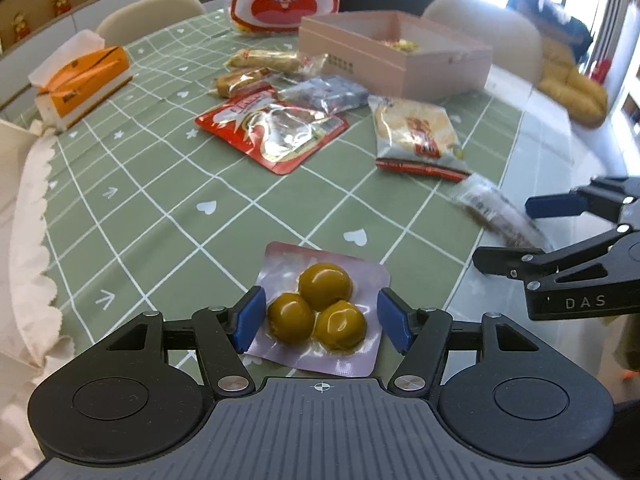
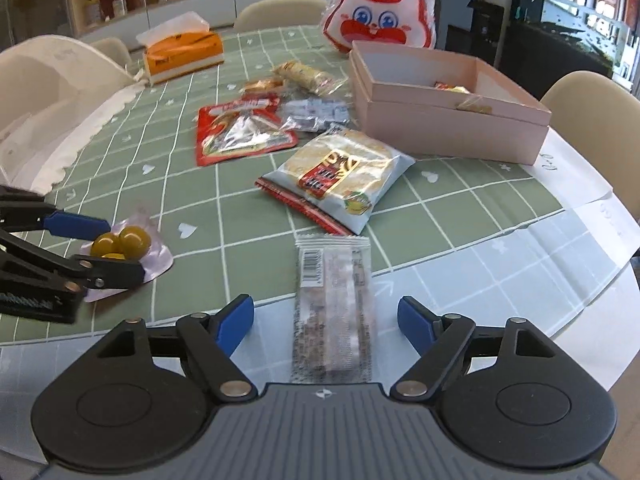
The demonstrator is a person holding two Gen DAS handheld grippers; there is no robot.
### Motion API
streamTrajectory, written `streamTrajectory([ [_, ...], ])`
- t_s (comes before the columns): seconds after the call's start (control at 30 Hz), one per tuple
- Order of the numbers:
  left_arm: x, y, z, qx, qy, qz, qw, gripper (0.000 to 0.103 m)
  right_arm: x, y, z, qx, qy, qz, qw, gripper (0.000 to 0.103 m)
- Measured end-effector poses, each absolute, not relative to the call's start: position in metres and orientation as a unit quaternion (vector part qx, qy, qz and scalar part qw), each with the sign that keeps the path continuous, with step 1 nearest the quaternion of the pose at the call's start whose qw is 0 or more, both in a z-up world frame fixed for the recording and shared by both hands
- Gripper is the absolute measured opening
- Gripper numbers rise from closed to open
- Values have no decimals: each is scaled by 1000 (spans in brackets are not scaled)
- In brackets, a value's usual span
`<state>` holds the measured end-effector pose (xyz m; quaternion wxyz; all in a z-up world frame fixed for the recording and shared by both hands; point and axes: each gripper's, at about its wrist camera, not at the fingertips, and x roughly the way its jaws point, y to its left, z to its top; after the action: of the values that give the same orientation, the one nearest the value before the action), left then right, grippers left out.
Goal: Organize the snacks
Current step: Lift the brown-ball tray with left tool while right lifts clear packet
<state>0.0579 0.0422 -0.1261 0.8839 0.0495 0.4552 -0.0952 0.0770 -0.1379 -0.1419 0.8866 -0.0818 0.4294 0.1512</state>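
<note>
My left gripper [image 1: 320,320] is open, its blue pads on either side of a pale pouch of three yellow-green balls [image 1: 320,308] lying on the green tablecloth; the pouch also shows in the right wrist view [image 2: 124,244]. My right gripper [image 2: 326,326] is open around a long clear-wrapped brown snack bar [image 2: 334,308] lying at the table's near edge; the bar shows blurred in the left wrist view [image 1: 496,212]. A pink open box [image 2: 448,116] stands at the far right with a few snacks inside. Loose snacks lie in front of it: a rice cracker pack [image 2: 340,176] and a red foil pouch [image 2: 240,132].
An orange tissue box [image 2: 184,54] stands at the far left. A big red-and-white rabbit bag [image 2: 382,12] stands behind the pink box. Smaller wrapped snacks [image 2: 304,76] lie in the middle. Chairs ring the table; a white lace cloth [image 1: 28,216] hangs at the left edge.
</note>
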Motion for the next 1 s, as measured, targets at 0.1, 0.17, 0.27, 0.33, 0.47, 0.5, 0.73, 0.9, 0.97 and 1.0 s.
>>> streamTrajectory([
  [0.1, 61, 40, -125, 49, 466, -86, 879, 69, 81, -130, -139, -92, 456, 160, 871, 84],
  [0.17, 64, 44, -125, 34, 472, -84, 877, 69, 83, -126, -139, -97, 466, 163, 864, 88],
  [0.27, 63, 46, -125, 28, 472, -85, 877, 68, 83, -125, -141, -92, 463, 158, 867, 93],
  [0.33, 63, 45, -124, 30, 471, -83, 878, 67, 81, -125, -142, -87, 458, 155, 871, 93],
  [0.47, 61, 47, -123, 26, 465, -74, 882, 58, 83, -131, -141, -74, 454, 159, 873, 93],
  [0.5, 60, 49, -122, 22, 462, -75, 883, 57, 85, -132, -140, -71, 453, 158, 875, 90],
  [0.73, 44, 45, -122, 32, 441, -77, 893, 56, 90, -139, -132, -90, 450, 154, 875, 39],
  [0.9, 38, 39, -119, 29, 450, -98, 887, 55, 85, -145, -122, -92, 469, 164, 863, 36],
  [0.97, 33, 34, -117, 28, 452, -116, 884, 54, 79, -149, -113, -98, 469, 172, 861, 36],
  [1.0, 32, 30, -115, 28, 452, -122, 883, 52, 78, -152, -108, -102, 466, 175, 861, 36],
])
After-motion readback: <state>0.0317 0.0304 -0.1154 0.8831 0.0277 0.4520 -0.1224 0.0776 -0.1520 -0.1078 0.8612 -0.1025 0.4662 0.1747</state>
